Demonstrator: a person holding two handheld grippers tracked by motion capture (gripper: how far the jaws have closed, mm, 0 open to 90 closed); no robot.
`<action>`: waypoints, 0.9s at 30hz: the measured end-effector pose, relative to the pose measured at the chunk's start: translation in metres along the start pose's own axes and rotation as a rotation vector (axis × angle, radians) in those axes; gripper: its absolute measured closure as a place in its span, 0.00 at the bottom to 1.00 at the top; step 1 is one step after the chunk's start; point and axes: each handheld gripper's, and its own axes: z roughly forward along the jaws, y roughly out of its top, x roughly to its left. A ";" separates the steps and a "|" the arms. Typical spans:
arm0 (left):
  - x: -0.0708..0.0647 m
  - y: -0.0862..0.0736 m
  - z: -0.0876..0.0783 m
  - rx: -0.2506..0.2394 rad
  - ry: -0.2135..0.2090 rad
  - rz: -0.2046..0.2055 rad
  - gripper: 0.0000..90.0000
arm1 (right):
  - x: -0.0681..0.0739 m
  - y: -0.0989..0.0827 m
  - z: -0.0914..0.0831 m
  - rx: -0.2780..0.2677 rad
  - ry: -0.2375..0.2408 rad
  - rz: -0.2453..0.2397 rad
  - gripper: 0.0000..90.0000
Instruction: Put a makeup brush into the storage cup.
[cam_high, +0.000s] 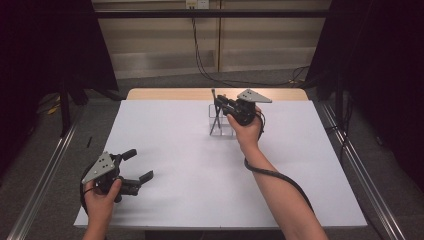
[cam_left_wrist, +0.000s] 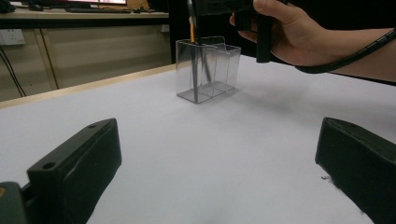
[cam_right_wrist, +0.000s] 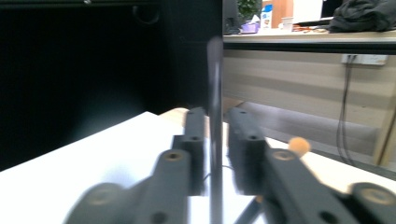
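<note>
A: Where the right gripper (cam_high: 220, 106) hovers at the far centre, a thin dark pen (cam_right_wrist: 215, 130) stands upright between its jaws, slightly parted; contact unclear.
B: Surroundings?
A: Clear plastic holder (cam_left_wrist: 205, 74) beneath, another pen inside. Left gripper (cam_high: 141, 166) near-left, jaws wide, empty. Pen's lower end blurred.

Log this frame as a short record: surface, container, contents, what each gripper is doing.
surface: white table
container: clear holder, upright, toward the far edge
contents: dark pen and a second pencil-like stick leaning inside
right gripper: at the holder's top, fingers either side of the dark pen with a slight gap showing; contact cannot be told
left gripper: near the front left corner, fingers wide apart, nothing between them
</note>
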 end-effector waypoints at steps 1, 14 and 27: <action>0.000 0.000 0.000 0.003 0.001 0.006 0.00 | 0.001 0.000 0.000 0.000 0.006 0.002 0.73; 0.000 0.000 0.001 0.008 -0.001 0.004 0.00 | 0.008 -0.002 -0.010 -0.002 0.059 0.013 0.41; 0.000 0.000 0.001 0.008 0.002 -0.003 0.00 | 0.012 -0.004 -0.021 0.013 0.084 -0.010 0.23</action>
